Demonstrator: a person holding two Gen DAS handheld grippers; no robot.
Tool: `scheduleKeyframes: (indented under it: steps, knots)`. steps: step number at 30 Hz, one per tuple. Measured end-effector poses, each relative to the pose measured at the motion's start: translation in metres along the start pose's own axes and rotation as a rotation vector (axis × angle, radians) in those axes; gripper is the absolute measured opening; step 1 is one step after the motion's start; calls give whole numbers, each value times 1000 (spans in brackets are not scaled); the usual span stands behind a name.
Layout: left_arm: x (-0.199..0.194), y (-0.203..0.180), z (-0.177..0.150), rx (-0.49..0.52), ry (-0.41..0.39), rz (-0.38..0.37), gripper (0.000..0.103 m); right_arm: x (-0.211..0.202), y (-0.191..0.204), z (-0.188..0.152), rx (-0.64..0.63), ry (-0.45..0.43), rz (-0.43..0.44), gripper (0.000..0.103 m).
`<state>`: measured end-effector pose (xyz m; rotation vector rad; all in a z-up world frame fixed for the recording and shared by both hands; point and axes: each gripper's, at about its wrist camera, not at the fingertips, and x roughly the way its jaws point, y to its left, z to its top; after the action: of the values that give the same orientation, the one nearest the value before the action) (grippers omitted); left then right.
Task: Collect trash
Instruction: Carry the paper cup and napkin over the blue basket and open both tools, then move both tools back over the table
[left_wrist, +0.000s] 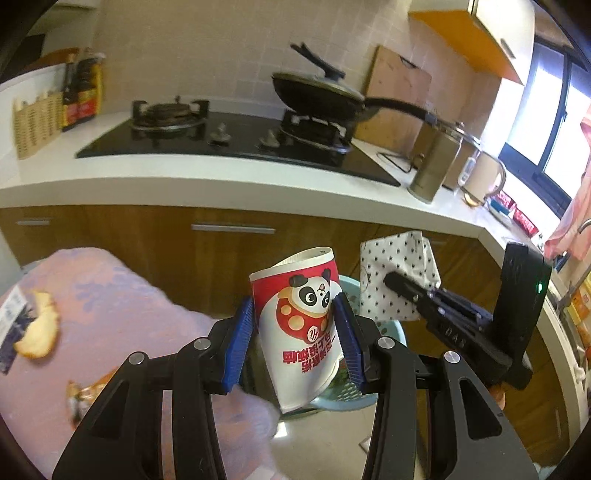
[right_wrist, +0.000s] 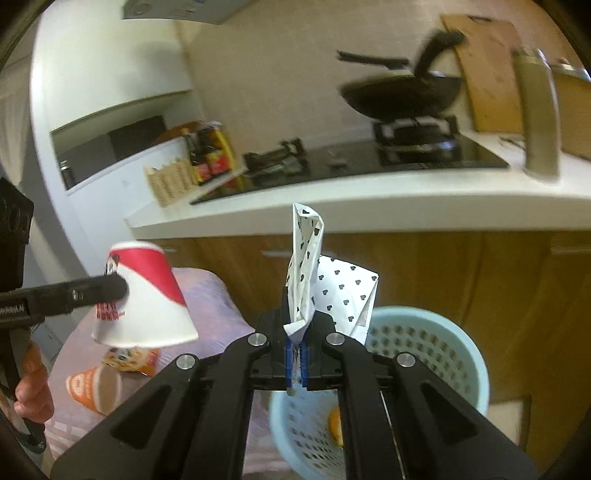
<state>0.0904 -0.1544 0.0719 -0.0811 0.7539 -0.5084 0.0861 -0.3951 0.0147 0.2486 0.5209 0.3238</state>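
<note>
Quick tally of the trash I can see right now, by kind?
Paper cups: 2, the panda cup held by the left gripper, and an orange cup on the cloth.
Paper bags: 1, the heart-print bag in the right gripper.
Snack wrappers: 1.
Total: 4

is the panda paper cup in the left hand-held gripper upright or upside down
Upside down. In the left hand-held gripper the panda paper cup has inverted lettering, and the right wrist view shows its wide mouth facing down.

Basket mostly hidden behind cup; wok blurred
</note>
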Motion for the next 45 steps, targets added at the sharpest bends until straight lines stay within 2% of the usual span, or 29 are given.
scheduleKeyframes:
  steps: [8,13,18,21,23,28,29,30,37,45]
  knots:
    - [59,-21,-6,13,98,2,43,31,-39,-26,63,185,-60,2]
    - [91,-28,-12,6,153,-2,43,35,-51,-40,84,240,-74,3]
    - [110,-32,-17,-1,174,9,43,44,-62,-51,126,290,-89,7]
    - [119,-32,-20,-12,187,5,43,48,-71,-58,153,312,-106,24]
    - [123,-33,-22,-13,194,1,43,45,-77,-62,175,310,-104,46]
    - [136,-35,-27,-19,218,-15,47,33,-82,-65,209,294,-100,46]
    - [140,-35,-30,-20,236,-26,56,30,-84,-65,215,289,-96,46]
    - [142,-35,-32,-21,246,-30,61,25,-84,-65,219,280,-96,47]
    - [124,-34,-39,-8,236,-55,61,5,-71,-60,193,242,-82,47]
    - [44,-31,-36,48,104,-34,61,-10,-18,-42,95,177,-34,47]
